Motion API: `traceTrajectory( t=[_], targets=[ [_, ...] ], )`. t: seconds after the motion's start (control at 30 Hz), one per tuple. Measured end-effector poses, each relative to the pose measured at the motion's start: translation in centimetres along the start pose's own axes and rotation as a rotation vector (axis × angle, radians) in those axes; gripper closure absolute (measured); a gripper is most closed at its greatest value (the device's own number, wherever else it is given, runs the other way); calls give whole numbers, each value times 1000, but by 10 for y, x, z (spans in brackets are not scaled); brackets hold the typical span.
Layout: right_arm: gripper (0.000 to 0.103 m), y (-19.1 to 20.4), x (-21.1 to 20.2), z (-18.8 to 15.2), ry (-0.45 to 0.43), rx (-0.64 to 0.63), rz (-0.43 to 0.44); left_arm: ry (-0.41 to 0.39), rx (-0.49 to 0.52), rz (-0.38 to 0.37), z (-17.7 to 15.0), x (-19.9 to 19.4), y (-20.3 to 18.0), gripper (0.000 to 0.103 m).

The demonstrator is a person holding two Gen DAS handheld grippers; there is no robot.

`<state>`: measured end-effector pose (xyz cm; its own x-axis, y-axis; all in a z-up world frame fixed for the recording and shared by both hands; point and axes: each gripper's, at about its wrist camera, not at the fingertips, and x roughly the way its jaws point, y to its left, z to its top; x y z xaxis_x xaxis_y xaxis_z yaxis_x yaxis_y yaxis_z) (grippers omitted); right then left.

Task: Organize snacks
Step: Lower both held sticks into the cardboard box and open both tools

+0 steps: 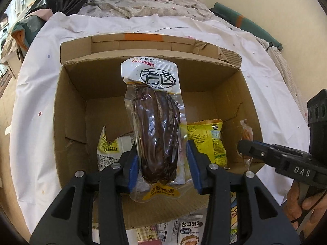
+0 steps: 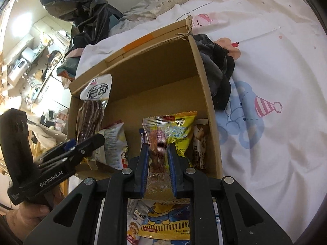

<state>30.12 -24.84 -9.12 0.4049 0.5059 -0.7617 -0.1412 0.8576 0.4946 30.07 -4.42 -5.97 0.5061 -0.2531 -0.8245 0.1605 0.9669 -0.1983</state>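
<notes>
My left gripper (image 1: 161, 151) is shut on a vacuum pack of dark braised meat (image 1: 157, 126) with a white printed top. The pack stands up from the jaws above the open cardboard box (image 1: 71, 102). In the right wrist view the same pack (image 2: 90, 110) rises from the left gripper (image 2: 85, 140) at the box's left side. My right gripper (image 2: 157, 146) is shut on a small clear-wrapped orange-brown snack (image 2: 157, 143) over the near right part of the box (image 2: 204, 85). On the box floor lie a yellow packet (image 2: 184, 128), a brown bar (image 2: 200, 143) and a white packet (image 2: 114, 140).
The box sits on a white cartoon-print bedsheet (image 2: 265, 61). Several loose snack packets (image 2: 163, 224) lie in front of its near wall. A dark cloth (image 2: 218, 71) rests against its right wall and a black plastic bag (image 2: 87, 10) lies behind. A hand (image 1: 302, 200) holds the right gripper (image 1: 245, 148).
</notes>
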Motion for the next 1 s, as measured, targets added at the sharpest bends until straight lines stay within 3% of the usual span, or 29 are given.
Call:
traceTrajectory(
  t=[0.27, 0.43, 0.53, 0.57, 0.6, 0.67, 1.0],
  targets=[
    [81, 2, 6, 0, 14, -6, -13, 18, -15, -23, -1, 1, 2, 59],
    [80, 2, 8, 0, 18, -4, -13, 20, -12, -20, -2, 0, 1, 49],
    [77, 1, 9, 0, 19, 5, -4, -7, -14, -10, -3, -4, 0, 48],
    [71, 1, 9, 1, 20, 7, 2, -12, -6, -2, -3, -5, -1, 45],
    [53, 1, 9, 1, 23, 10, 9, -19, 9, 8, -3, -7, -3, 40],
    [26, 1, 7, 1, 10, 25, 14, -34, 22, 32, -4, -10, -5, 19],
    [25, 1, 0, 3, -20, 31, 30, -44, 22, 60, -7, -15, -1, 17]
  ],
)
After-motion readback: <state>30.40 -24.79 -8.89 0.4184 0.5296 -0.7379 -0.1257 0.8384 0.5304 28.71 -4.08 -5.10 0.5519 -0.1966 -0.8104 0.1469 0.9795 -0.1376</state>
